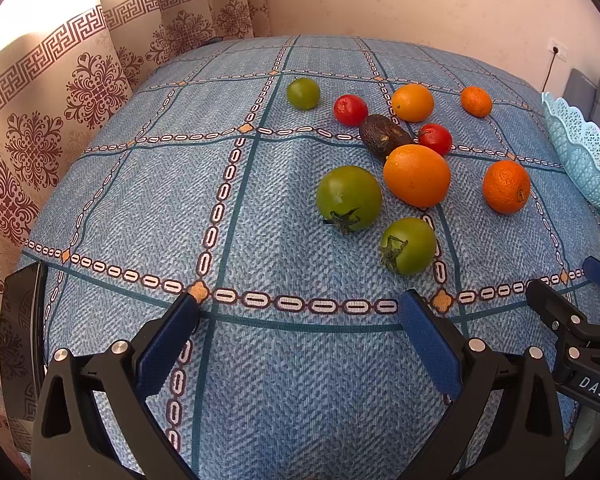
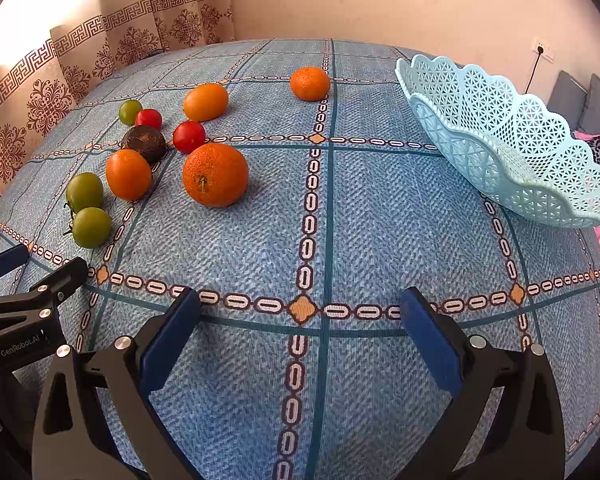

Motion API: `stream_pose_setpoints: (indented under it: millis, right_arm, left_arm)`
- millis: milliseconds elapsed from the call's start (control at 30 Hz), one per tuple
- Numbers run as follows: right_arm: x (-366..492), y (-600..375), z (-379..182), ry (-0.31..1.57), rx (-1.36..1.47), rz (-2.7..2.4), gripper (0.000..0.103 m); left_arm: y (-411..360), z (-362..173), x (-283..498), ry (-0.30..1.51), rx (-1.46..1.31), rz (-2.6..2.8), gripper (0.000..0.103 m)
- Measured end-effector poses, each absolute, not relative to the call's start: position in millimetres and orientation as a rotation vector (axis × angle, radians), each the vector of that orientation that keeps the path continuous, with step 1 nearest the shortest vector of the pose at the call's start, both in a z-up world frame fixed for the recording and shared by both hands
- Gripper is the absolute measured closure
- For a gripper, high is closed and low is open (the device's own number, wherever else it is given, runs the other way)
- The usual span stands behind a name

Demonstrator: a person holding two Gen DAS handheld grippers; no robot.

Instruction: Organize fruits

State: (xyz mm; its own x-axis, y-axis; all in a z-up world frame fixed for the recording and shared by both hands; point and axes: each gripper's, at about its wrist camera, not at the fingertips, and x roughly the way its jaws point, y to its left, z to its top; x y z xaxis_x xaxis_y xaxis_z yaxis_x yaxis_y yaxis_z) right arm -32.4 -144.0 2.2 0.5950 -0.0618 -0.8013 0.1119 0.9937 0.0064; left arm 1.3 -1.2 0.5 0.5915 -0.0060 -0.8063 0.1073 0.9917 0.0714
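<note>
Nothing picked yet: left gripper (image 1: 300, 312) and right gripper (image 2: 300, 308) jaws spread empty; next, likely grasp nearest orange (image 2: 215, 174) for basket (image 2: 500, 152).

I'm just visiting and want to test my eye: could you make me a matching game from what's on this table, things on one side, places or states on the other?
Things:
1. pale blue lattice plastic basket
2. dark brown wrinkled avocado
3. small orange mandarin
4. left gripper

Places or states:
A. alone, farthest back on the blue checked tablecloth
B. open, holding nothing
C. amid the fruit cluster
D. at the table's right edge, no fruit visible inside

Pairs: 1-D, 2-C, 3-A, 4-B
</note>
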Motion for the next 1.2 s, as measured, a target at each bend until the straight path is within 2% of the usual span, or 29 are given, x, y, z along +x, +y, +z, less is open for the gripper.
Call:
stream_pose_setpoints:
  millis: [1200]
  right_arm:
    - [-31.0,-144.1,4.8,0.932,0.056,-0.064,0.002]
  left_arm:
    - [5.4,9.7,-2.1,0.921,0.060,-0.133,0.005]
